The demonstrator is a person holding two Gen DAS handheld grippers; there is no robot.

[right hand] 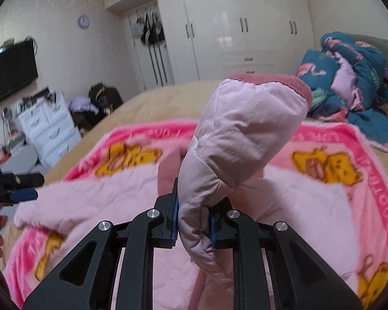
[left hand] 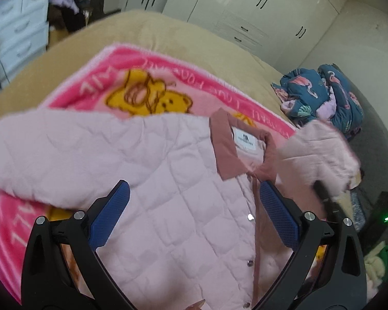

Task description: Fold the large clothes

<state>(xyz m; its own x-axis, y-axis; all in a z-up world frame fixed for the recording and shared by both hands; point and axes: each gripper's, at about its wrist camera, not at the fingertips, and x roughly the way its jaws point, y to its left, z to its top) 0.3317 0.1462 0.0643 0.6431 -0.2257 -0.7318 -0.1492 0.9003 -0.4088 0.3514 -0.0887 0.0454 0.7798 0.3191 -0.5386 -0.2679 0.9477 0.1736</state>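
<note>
The right gripper (right hand: 194, 219) is clamped on the jacket's sleeve (right hand: 243, 139), which stands up above the jacket, its darker cuff at the top. The left gripper (left hand: 194, 206) is spread wide over the jacket (left hand: 168, 193) – nothing between its pads (left hand: 108, 214), which flank the snap placket just below the collar (left hand: 225, 149). The jacket lies on a pink blanket (left hand: 155, 77) – beyond the blanket's far edge, bare tan bedspread (left hand: 168, 31). A blue quilt (right hand: 344, 82) is bundled right of the jacket.

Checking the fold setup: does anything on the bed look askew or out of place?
The pink quilted jacket lies crooked on the cartoon blanket, one sleeve lifted in the right hand-held gripper. A flamingo-print quilt is heaped, unfolded, at the bed's far corner.
</note>
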